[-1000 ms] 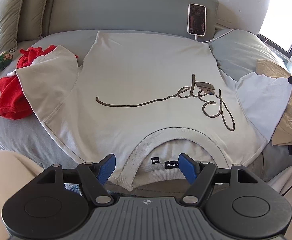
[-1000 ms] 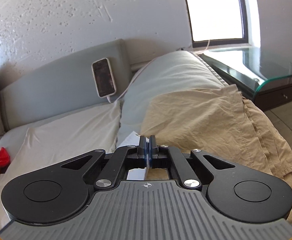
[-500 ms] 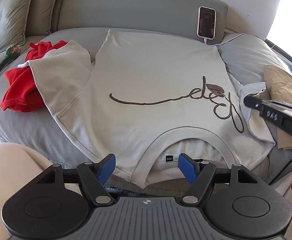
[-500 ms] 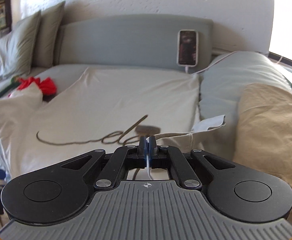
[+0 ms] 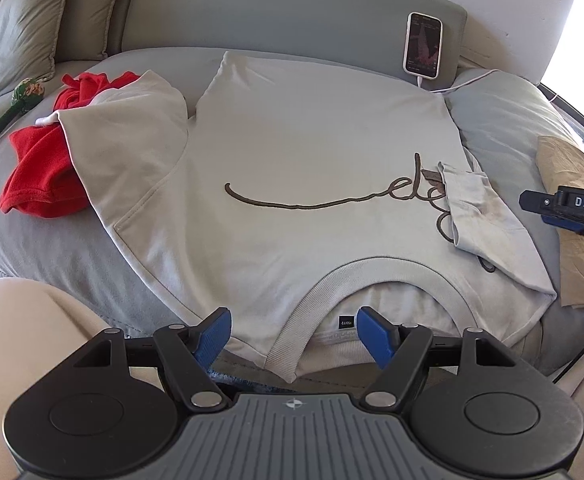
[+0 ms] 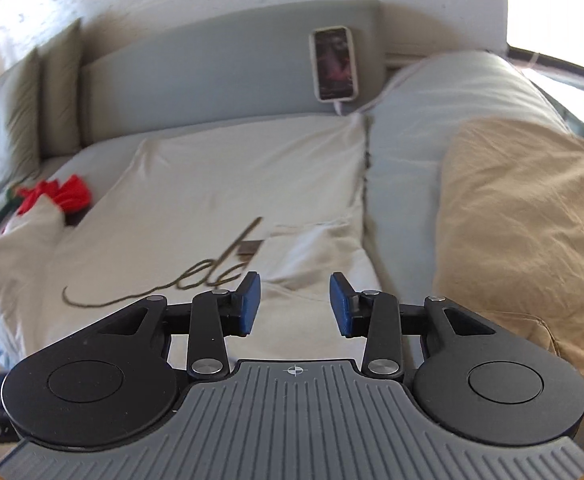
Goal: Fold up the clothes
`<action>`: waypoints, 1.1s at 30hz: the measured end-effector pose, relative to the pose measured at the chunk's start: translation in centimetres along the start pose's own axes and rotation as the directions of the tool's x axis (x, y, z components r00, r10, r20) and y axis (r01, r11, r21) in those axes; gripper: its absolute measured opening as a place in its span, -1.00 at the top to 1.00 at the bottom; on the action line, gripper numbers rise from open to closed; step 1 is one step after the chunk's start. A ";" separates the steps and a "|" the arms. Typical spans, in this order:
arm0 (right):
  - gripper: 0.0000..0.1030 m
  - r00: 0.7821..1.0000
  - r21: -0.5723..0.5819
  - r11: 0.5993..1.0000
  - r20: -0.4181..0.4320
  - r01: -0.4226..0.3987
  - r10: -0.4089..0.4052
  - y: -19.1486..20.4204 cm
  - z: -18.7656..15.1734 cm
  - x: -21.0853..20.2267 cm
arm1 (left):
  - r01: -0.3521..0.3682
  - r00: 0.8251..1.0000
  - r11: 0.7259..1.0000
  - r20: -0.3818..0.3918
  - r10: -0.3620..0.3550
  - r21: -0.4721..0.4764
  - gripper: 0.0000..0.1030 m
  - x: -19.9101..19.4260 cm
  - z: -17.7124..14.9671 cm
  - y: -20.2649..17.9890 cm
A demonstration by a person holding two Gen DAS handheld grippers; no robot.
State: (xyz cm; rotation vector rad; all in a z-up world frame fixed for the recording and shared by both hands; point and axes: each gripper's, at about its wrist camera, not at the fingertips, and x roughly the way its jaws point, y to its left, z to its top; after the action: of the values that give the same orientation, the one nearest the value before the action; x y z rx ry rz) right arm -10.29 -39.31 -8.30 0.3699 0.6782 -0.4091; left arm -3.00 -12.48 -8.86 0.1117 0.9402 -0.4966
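The beige T-shirt (image 5: 316,152) lies spread flat on the gray bed (image 5: 52,240), its collar (image 5: 356,280) at the near edge and its hem at the far side by the headboard. It is a light, soft knit, so I judge it will sag and wrinkle when lifted and will not hold any shape; it is best taken by a seam or a hemmed edge, where the cloth is thicker and slips less. The right sleeve (image 5: 480,212) is already folded in over the chest and covers the end of the brown script print (image 5: 312,202). The left sleeve (image 5: 128,148) is still spread outward, so its cuff or shoulder seam looks like the next place to pinch. The left gripper (image 5: 292,330) hovers at the near edge just by the collar, its jaws wide open and holding nothing. The right gripper (image 6: 294,304) is above the folded sleeve with its jaws also apart and empty. A red garment (image 5: 36,168) lies partly under the left sleeve and could be dragged along with it. A phone (image 5: 423,45) on its white cable (image 5: 464,84) leans on the headboard close to the hem, and tan fabric (image 5: 572,216) is piled at the right.
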 end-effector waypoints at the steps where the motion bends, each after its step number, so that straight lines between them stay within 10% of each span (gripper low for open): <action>1: 0.25 1.000 0.050 0.999 -0.008 0.001 -0.001 -0.7 0.2 0.9 | -0.005 1.000 1.000 0.002 0.005 -0.007 -0.37 0.0 0.1 0.2; 7: 0.43 0.996 0.116 0.992 -0.079 0.047 -0.038 -0.4 0.1 7.5 | -0.042 0.998 0.996 0.049 0.046 -0.081 -0.37 -1.4 0.8 3.1; 14: 0.35 0.998 0.039 0.999 -0.065 -0.015 0.017 1.8 0.4 4.1 | 0.038 0.966 0.933 0.251 0.057 -0.358 -0.28 -4.9 3.0 11.7; 17: -0.04 0.994 0.094 0.992 -0.058 -0.084 0.090 2.1 0.6 1.0 | 0.162 0.946 0.835 0.324 0.020 -0.525 -0.03 -6.0 3.5 16.4; 23: -0.35 0.971 0.230 0.948 -0.037 -0.221 0.235 3.4 -1.0 -2.7 | 0.443 0.887 0.513 0.444 -0.129 -0.735 0.34 -3.9 4.3 22.5; 29: -0.35 0.963 0.193 0.951 -0.069 -0.242 0.259 5.4 -1.0 -3.6 | 0.446 0.894 0.425 0.416 -0.167 -0.788 0.37 -0.7 5.4 23.8; 33: -0.35 0.963 0.187 0.953 -0.077 -0.240 0.258 5.7 -1.0 -3.9 | 0.449 0.893 0.413 0.408 -0.190 -0.792 0.37 0.9 6.3 23.7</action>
State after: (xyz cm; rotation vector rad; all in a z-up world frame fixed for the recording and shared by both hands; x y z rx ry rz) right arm -10.82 -33.05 -5.32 0.6412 0.6853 -0.2107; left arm 12.91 6.20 -8.75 -1.1083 0.8554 -0.3100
